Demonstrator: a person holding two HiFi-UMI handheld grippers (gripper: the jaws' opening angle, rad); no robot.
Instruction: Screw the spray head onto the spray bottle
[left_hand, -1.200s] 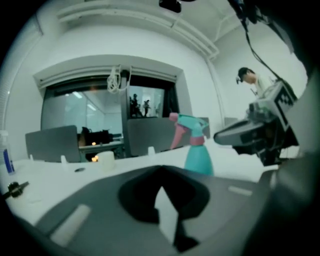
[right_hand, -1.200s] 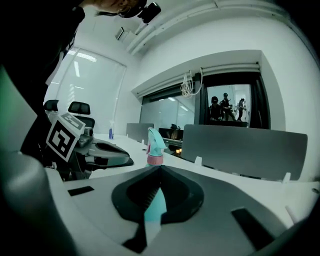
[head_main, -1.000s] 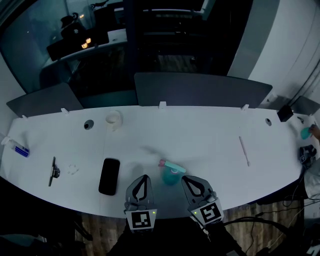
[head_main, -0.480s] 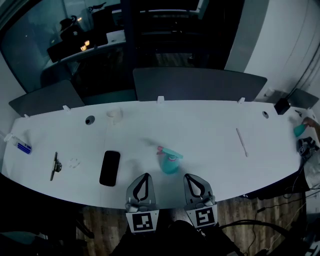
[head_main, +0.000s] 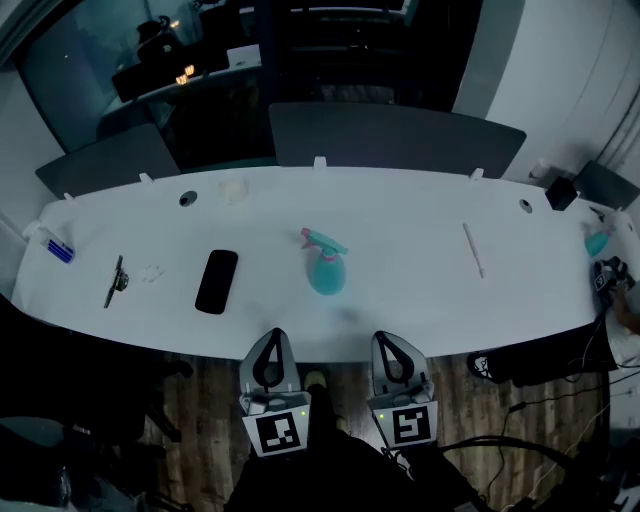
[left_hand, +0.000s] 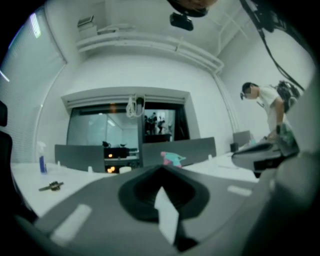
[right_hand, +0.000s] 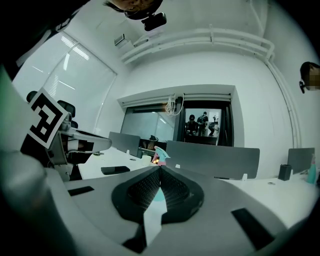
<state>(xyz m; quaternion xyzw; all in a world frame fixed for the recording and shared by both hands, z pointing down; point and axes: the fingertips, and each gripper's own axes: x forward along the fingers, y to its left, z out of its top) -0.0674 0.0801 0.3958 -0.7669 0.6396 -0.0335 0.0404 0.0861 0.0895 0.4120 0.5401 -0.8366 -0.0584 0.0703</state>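
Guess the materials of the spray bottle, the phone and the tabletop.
Spray bottle: probably plastic, teal moulded body, smooth; spray head teal with a pink tip, same plastic look.
Phone: flat black slab, likely a glass face, too small to confirm.
Tabletop: smooth matte white, likely laminate; no grain or glare shows.

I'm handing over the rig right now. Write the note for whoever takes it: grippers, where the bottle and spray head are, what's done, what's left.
Left gripper: shut, empty, short of the table's near edge.
Right gripper: shut, empty, beside the left one.
Spray bottle: upright mid-table, with a phone to its left.
Spray head: sits on the bottle's neck.
Done: the head looks fitted.
Left: tightness can't be judged from here, so check it.
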